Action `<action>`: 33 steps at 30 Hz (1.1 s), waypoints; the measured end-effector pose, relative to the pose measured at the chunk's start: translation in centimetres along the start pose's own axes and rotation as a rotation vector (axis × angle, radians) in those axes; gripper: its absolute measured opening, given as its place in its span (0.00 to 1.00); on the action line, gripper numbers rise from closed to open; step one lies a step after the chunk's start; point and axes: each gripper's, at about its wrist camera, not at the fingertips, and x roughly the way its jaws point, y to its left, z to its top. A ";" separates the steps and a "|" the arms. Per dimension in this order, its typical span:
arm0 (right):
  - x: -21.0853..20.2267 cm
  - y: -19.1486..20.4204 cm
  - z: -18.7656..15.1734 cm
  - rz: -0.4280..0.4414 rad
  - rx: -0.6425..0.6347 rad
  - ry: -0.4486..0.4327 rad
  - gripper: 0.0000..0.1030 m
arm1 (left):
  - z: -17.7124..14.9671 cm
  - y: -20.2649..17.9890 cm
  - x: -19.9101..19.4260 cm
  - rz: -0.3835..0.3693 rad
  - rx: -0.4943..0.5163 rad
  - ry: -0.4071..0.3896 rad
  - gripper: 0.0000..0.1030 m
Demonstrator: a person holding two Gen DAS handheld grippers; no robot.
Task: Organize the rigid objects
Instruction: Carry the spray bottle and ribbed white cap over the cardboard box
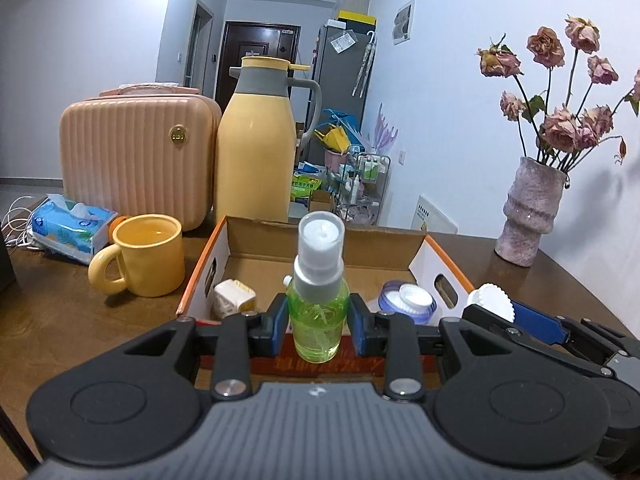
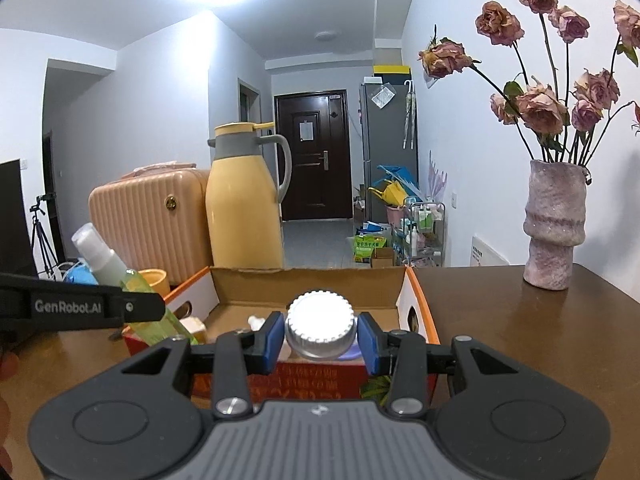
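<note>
My left gripper (image 1: 319, 326) is shut on a green spray bottle (image 1: 319, 320) with a clear cap, held upright above the near wall of the open cardboard box (image 1: 248, 246). My right gripper (image 2: 321, 338) is shut on a white-capped jar (image 2: 320, 326), held over the same box (image 2: 308, 284). In the left wrist view the right gripper (image 1: 494, 312) shows at the right with the jar's white cap (image 1: 494, 300). In the right wrist view the green bottle (image 2: 132, 288) leans at the left behind the left gripper's arm. Inside the box lie a small cream-coloured item (image 1: 234, 298) and a blue-rimmed jar (image 1: 408, 300).
On the brown table stand a yellow mug (image 1: 144, 256), a tissue pack (image 1: 72, 228), a pink case (image 1: 136, 160), a yellow thermos jug (image 1: 256, 148) and a pink vase of dried roses (image 1: 528, 216). Beyond the table a hallway runs to a dark door.
</note>
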 end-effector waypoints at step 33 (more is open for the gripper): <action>10.5 -0.2 3.1 0.025 0.011 0.033 0.38 | 4.6 1.8 8.5 0.030 -0.053 -0.013 0.31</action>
